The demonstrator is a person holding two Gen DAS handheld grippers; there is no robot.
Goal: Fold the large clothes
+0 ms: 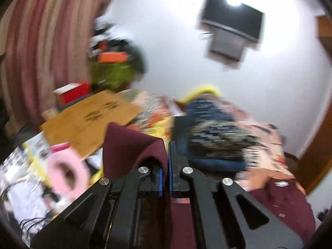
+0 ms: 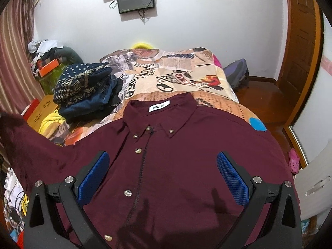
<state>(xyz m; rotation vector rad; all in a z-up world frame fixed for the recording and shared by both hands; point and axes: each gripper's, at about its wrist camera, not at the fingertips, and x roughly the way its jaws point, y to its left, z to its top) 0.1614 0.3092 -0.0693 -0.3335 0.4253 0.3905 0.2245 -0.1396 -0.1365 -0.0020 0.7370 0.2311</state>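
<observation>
A maroon button-up shirt (image 2: 176, 155) lies face up on the bed, collar toward the far wall. My right gripper (image 2: 162, 166) is open and empty, hovering over the shirt's chest with its blue pads (image 2: 232, 178) wide apart. My left gripper (image 1: 168, 155) is shut on a fold of the maroon shirt (image 1: 132, 145), its sleeve end, and holds it lifted off the bed at the left side. The lifted sleeve (image 2: 18, 132) shows at the left edge of the right wrist view. The left wrist view is blurred by motion.
A stack of folded dark blue patterned clothes (image 2: 85, 89) sits on the bed's left side, on the printed bedsheet (image 2: 176, 72). A cardboard box (image 1: 91, 120), a pink ring (image 1: 66, 174) and clutter lie left of the bed. A wooden door (image 2: 300, 41) stands right.
</observation>
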